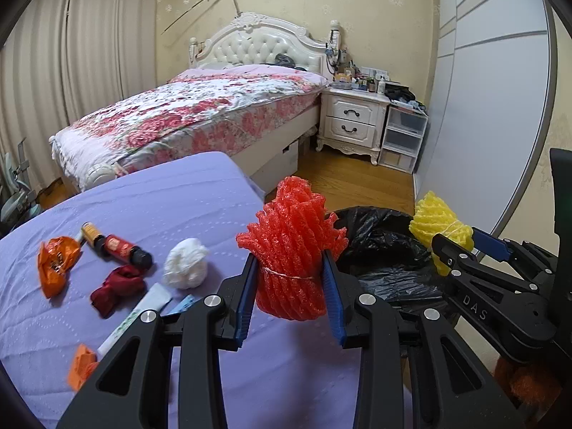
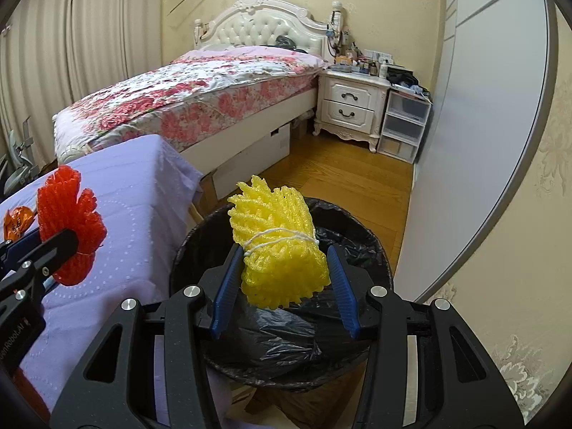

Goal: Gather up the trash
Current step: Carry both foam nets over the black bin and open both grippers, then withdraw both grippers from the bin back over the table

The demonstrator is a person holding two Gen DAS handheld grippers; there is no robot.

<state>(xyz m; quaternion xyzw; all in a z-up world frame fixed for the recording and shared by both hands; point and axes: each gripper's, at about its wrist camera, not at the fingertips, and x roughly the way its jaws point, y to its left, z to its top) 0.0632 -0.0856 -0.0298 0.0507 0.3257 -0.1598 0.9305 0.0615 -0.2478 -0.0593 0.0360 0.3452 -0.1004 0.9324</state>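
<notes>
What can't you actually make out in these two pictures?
- Bottom of the trash bin, right wrist view: hidden by the yellow foam net and the right gripper.
- Tube on the purple cloth, left wrist view: partly covered by the left gripper; print unreadable.
- Nightstand clutter, both views: too small.

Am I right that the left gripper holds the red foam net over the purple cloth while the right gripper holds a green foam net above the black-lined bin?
Not quite: the right wrist view shows the right gripper holding a yellow foam net, not green. The rest stands.
</notes>
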